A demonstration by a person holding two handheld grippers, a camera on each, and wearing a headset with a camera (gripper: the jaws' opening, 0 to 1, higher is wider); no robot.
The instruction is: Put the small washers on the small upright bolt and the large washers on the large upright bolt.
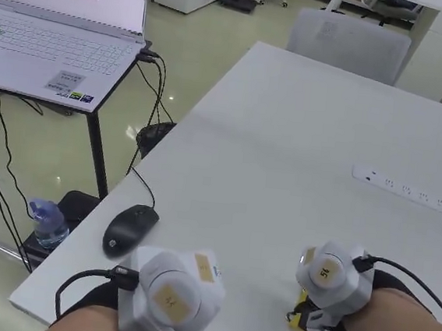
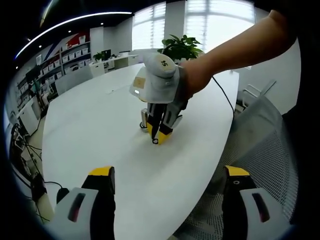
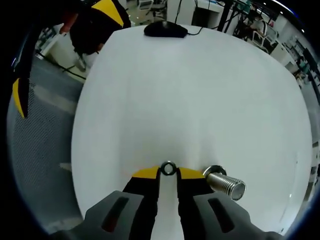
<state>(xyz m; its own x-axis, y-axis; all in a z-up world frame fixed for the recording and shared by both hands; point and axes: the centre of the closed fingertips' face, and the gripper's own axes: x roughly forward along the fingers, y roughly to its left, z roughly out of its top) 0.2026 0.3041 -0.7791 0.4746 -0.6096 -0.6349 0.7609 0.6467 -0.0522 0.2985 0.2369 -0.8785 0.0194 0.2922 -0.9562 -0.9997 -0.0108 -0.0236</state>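
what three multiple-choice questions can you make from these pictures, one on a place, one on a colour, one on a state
1. The mouse lies on the table: a) at its middle b) by its left edge c) at its far end
2. The left gripper has jaw tips coloured: a) red b) green c) yellow
3. The right gripper is: a) shut on a small washer b) wide open c) shut on the mouse

Answers: 1 b, the head view shows it beside the left edge; 2 c, yellow tips rise in the left gripper view; 3 a, the ring sits pinched between its jaws.
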